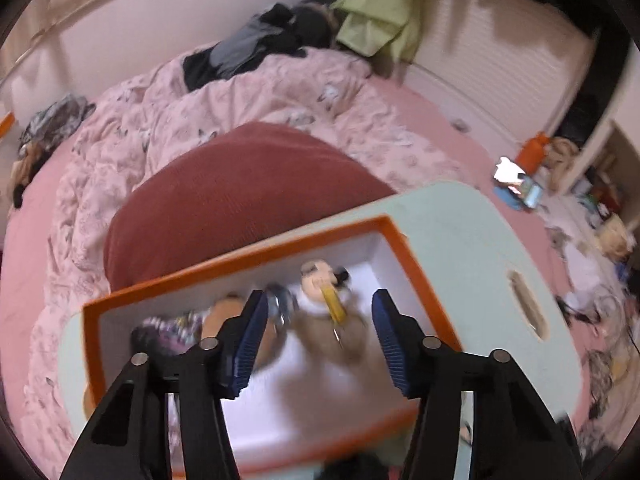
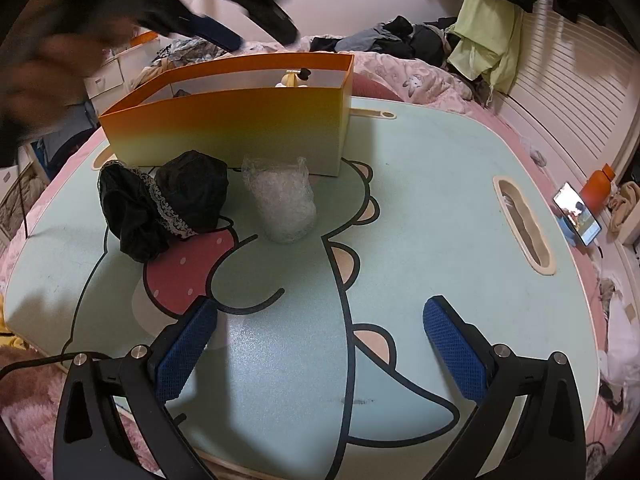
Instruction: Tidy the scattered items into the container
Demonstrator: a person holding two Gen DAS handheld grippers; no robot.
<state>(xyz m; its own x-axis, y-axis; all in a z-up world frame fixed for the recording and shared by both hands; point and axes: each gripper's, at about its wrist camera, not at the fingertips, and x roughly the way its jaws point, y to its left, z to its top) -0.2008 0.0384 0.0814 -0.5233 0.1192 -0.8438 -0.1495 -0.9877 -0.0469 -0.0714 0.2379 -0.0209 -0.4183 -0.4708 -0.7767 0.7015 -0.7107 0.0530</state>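
two items are left on the worktop (image 2: 420,208) beside the orange box (image 2: 224,128): a black lace-trimmed garment (image 2: 160,204) and a clear plastic bag (image 2: 282,200). the box already holds a plush toy (image 1: 324,304) and more. left claw (image 1: 320,328) hangs spread and empty above the box; right claw (image 2: 320,344) gapes empty too.

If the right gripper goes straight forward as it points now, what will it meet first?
Probably the clear plastic bag, lying on the lap table ahead of the open right gripper; the orange box stands behind it. Depth is uncertain.

left tongs (image 1: 320,320): spread, nothing held | right tongs (image 2: 320,332): spread, nothing held
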